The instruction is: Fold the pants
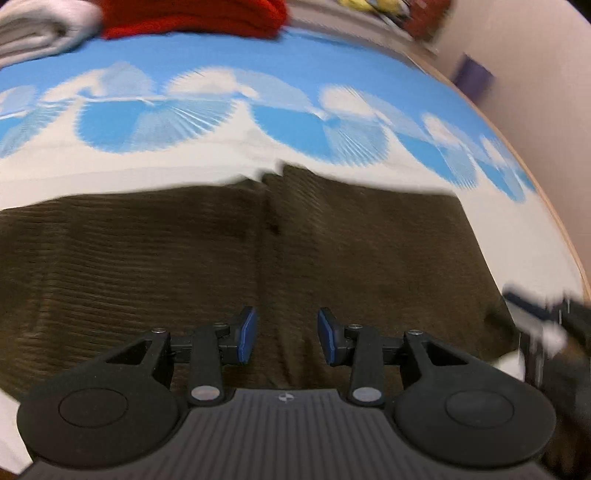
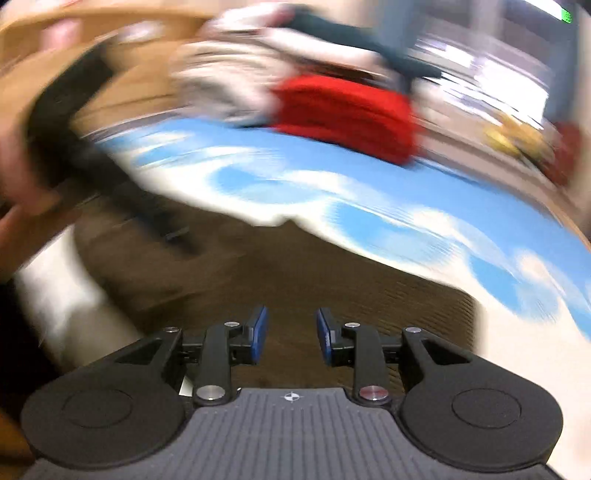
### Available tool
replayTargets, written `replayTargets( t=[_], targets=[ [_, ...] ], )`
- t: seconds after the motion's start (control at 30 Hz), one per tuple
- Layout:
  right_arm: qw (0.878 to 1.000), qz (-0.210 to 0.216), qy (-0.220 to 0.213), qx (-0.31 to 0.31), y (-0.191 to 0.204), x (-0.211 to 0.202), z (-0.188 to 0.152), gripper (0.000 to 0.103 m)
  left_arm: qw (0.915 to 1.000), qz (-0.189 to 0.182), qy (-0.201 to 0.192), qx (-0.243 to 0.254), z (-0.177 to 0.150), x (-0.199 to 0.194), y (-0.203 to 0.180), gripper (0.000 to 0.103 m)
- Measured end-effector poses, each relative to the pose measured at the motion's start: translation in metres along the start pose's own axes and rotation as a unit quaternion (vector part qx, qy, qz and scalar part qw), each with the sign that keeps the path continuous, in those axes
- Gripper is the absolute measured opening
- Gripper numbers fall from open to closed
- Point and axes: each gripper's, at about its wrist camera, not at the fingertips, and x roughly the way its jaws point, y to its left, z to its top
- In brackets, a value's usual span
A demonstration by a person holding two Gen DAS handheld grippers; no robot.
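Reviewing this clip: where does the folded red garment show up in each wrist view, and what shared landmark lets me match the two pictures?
Left wrist: the folded red garment lies at the top edge, left of centre, beside a white folded cloth.
Right wrist: the folded red garment sits upper centre-right, blurred by motion.
Shared landmark: the notch in the far edge of the brown corduroy pants, against the blue-and-white patterned cover.

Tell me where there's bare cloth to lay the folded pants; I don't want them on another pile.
Free: the blue-and-white cloth between the brown pants and the red pile, and the white strip right of the pants. Crowded: the far edge, where the red pile and white pile sit. Both grippers hover open over the pants.
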Motion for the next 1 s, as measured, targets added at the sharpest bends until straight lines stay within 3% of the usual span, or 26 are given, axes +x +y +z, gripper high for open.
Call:
replayTargets(
  t=[0.07,0.1,0.13,0.17,0.37,0.5,0.57,0.63,0.67,0.77,0.93,1.0],
  targets=[
    [0.996,-0.063,0.046,0.033,-0.027,0.008,-0.008,0.031,0.9984,0.016,0.035,0.041,-0.007,0.013,-0.01,0.042],
    [0.992,-0.079,0.085,0.044,-0.038,0.016,-0.014,0.031,0.9939,0.045,0.069,0.072,-0.015,0.025,-0.014,0.043],
    [0.983,-0.082,0.154,0.054,-0.05,0.031,-0.026,0.03,0.9905,0.059,0.089,0.086,-0.021,0.034,-0.016,0.05],
    [0.977,-0.078,0.189,0.063,-0.057,0.038,-0.037,0.03,0.9909,0.056,0.09,0.083,-0.021,0.035,-0.016,0.049],
    [0.985,-0.076,0.133,0.08,-0.065,0.023,-0.032,0.029,0.9977,0.051,0.023,0.037,-0.003,0.018,-0.014,0.048],
    [0.98,-0.078,0.168,0.073,-0.072,0.036,-0.04,0.03,0.9966,0.059,-0.047,0.033,0.018,0.01,-0.02,0.044],
    [0.981,-0.08,0.165,0.062,-0.069,0.037,-0.039,0.03,0.9953,0.057,-0.068,0.04,0.034,0.014,-0.022,0.021],
    [0.982,-0.078,0.162,0.059,-0.07,0.037,-0.039,0.03,0.9944,0.054,-0.078,0.047,0.045,0.02,-0.024,0.016],
    [0.982,-0.077,0.16,0.061,-0.071,0.036,-0.039,0.03,0.9942,0.054,-0.08,0.048,0.048,0.024,-0.024,0.011],
    [0.983,-0.073,0.157,0.065,-0.07,0.033,-0.041,0.031,0.9941,0.06,-0.076,0.049,0.057,0.042,-0.024,0.01],
    [0.984,-0.074,0.157,0.047,-0.065,0.031,-0.042,0.032,0.9928,0.11,0.003,0.046,0.049,0.085,-0.008,0.011],
    [0.983,-0.081,0.158,0.041,-0.062,0.032,-0.04,0.033,0.9933,0.109,0.012,0.036,0.046,0.083,-0.002,0.011]
  ],
)
